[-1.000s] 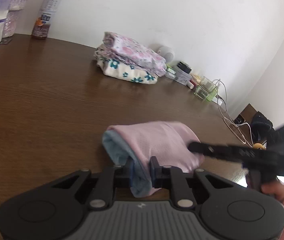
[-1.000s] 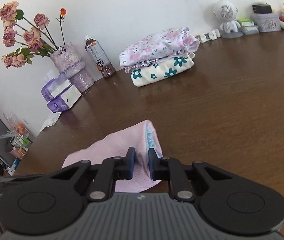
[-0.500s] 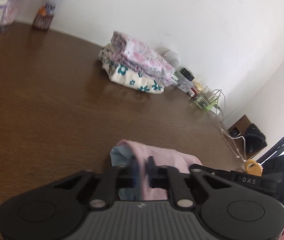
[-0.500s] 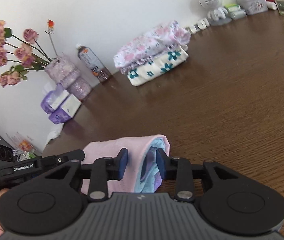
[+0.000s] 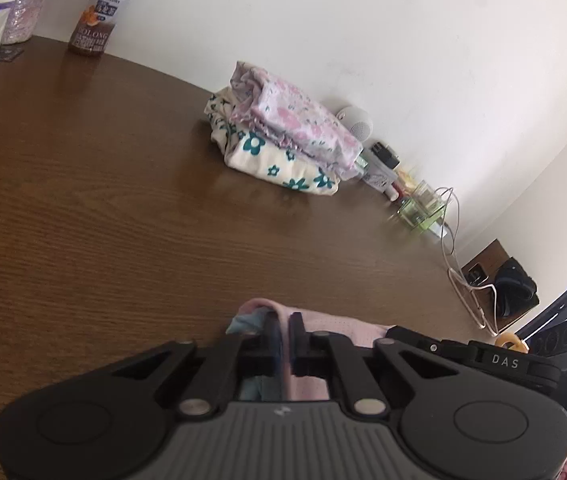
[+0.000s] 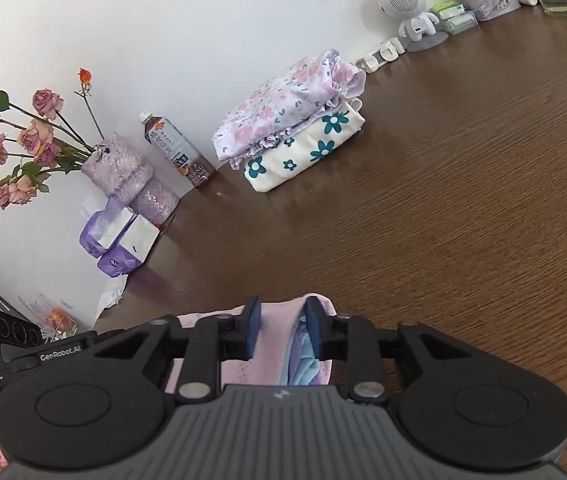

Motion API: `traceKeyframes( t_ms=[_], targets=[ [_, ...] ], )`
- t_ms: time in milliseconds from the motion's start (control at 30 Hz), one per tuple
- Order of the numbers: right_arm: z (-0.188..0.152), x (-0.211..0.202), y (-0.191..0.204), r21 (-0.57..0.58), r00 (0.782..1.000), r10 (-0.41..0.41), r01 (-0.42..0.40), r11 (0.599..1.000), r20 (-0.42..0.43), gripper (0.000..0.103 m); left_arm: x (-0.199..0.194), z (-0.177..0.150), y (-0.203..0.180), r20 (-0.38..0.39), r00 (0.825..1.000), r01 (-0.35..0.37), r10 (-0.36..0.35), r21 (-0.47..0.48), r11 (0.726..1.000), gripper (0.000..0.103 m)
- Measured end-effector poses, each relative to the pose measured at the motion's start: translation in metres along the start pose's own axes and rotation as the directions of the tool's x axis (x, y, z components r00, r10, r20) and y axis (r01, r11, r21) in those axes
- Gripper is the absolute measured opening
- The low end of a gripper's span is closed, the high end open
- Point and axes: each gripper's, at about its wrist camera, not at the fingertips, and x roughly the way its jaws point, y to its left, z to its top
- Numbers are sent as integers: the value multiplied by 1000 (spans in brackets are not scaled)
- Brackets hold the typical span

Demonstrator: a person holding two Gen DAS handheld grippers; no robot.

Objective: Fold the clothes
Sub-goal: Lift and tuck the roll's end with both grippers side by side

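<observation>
Garment (image 5: 335, 326), pink with a blue lining, lay at the near edge of the brown counter (image 5: 123, 208). Left gripper (image 5: 283, 334) was clamped on its fold. Right gripper (image 6: 281, 330) stood apart, straddling the cloth. Folded floral clothes (image 6: 291, 120) were stacked near the wall.

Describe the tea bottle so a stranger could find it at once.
Follow the brown table back to the white wall. Between the flower vase and the stack of folded clothes stands the tea bottle: the only bottle there, white-labelled, with dark brown liquid.
</observation>
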Motion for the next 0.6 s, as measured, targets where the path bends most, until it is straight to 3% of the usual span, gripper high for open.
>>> traceKeyframes(
  t_ms=[133,267,400,467,600],
  targets=[
    [-3,-2,-4,1,1000,-4,4,1000,9,8,-8,0,6,32,999,17,-16,-26,1000,6],
    [-7,-15,-5,18,999,32,-33,999,37,17,-26,-5,3,77,996,40,-38,-14,999,22],
    [-21,-26,3,-28,999,27,-26,999,34,22,-27,-11,1,66,997,36,-35,-5,999,20],
    [-26,-26,4,-30,1000,22,-21,999,16,21,-26,-14,1,55,998,28,-28,-2,1000,8],
    [-29,-25,-5,9,1000,-3,2,1000,17,11,-24,-20,1,35,999,14,-14,4,1000,6]
  ],
)
